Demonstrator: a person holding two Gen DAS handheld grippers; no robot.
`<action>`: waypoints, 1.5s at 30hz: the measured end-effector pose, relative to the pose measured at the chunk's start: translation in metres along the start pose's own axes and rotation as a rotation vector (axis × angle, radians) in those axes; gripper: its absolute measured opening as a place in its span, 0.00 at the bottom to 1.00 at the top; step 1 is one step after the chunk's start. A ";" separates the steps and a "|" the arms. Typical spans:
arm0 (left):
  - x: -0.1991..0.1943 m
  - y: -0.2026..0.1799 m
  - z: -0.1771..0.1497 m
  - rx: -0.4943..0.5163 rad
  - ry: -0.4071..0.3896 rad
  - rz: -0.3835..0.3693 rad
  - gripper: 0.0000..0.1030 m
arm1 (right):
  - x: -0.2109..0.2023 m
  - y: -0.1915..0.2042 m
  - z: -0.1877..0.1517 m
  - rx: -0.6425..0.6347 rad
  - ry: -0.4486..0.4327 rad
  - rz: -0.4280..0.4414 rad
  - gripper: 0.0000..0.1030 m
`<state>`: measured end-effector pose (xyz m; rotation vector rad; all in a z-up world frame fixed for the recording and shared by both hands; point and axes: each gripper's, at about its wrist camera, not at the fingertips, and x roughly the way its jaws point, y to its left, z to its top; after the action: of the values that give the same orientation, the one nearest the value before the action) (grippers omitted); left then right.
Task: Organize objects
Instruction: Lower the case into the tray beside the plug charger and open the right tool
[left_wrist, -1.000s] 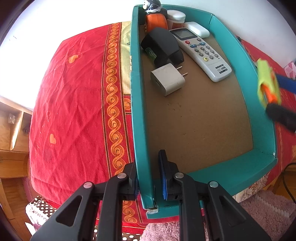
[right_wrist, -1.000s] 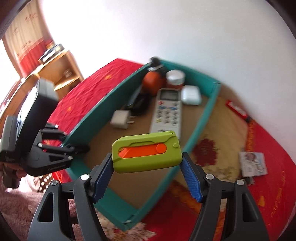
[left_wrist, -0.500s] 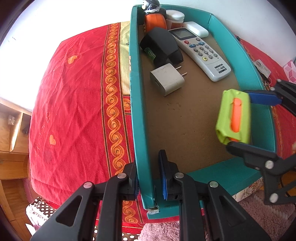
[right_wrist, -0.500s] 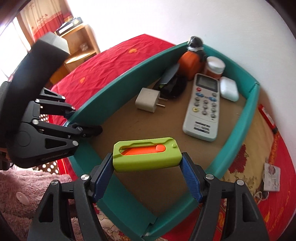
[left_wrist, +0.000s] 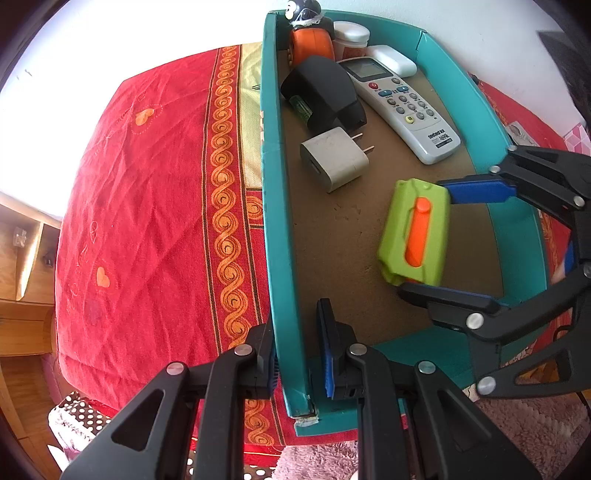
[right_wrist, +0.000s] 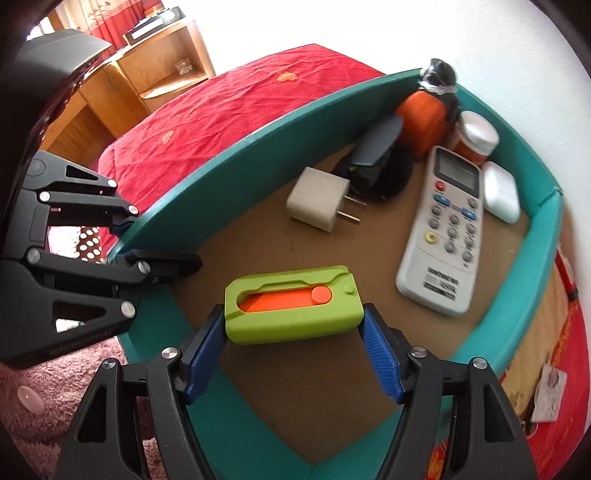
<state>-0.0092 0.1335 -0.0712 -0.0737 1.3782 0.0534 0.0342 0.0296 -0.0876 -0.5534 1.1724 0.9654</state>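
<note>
Lime-green plastic box cutter with orange slider (right_wrist: 291, 304) — light, rigid, likely slick — sits end-to-end in the right gripper (right_wrist: 293, 349) jaws, over the teal cardboard tray (left_wrist: 271, 206) near its front edge; left gripper (left_wrist: 295, 354) jaws clench the tray's side wall.

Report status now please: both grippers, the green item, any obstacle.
Left gripper shut on tray wall. Right gripper holds green cutter over tray floor. Drop spot bare; charger, remote farther back.

You are working in a home bedroom. You have a bed under a red bedspread (left_wrist: 155, 206) with gold scroll borders, a wooden shelf unit (right_wrist: 162, 62) beside it, red curtains (right_wrist: 122, 22) behind, and a pink shaggy rug (right_wrist: 22, 373) on the floor.
</note>
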 end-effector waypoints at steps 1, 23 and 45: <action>0.000 0.000 0.000 0.000 0.000 0.000 0.15 | 0.002 0.001 0.002 -0.007 0.004 0.005 0.70; 0.000 0.007 -0.001 -0.009 0.001 -0.021 0.15 | -0.002 -0.013 -0.001 -0.083 0.064 -0.049 0.71; 0.000 0.007 -0.001 -0.010 0.001 -0.020 0.15 | -0.004 -0.012 -0.008 -0.229 0.191 -0.143 0.35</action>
<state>-0.0107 0.1401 -0.0717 -0.0959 1.3784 0.0429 0.0403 0.0154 -0.0881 -0.9175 1.1803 0.9439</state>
